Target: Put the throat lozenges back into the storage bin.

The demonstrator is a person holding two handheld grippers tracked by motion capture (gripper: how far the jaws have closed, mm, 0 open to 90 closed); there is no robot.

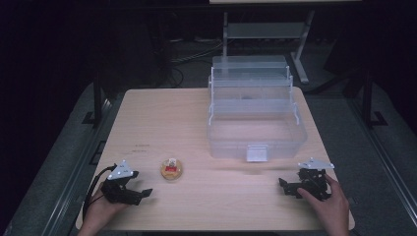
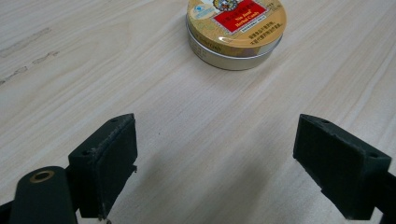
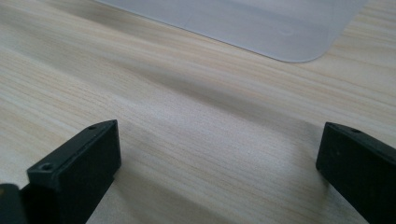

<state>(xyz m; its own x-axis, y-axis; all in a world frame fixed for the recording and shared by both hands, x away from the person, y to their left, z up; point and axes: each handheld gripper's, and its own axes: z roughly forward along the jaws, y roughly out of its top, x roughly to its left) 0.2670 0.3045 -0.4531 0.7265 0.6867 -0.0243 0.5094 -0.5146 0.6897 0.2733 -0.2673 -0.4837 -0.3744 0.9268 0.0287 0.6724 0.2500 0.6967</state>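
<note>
Round gold tin point(image 2: 236, 31) on pale woodgrain table point(image 2: 187, 140).

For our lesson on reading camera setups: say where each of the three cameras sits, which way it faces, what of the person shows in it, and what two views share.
High view: above the person's side, looking forward and down on the table, clear box and tin; both hands show, holding the left tool and right tool.
Left gripper view: rides the left tool, facing the tin between open jaws.
Right gripper view: rides the right tool, facing the clear box edge.
Shared: the tin shows in the high and left gripper views.
</note>
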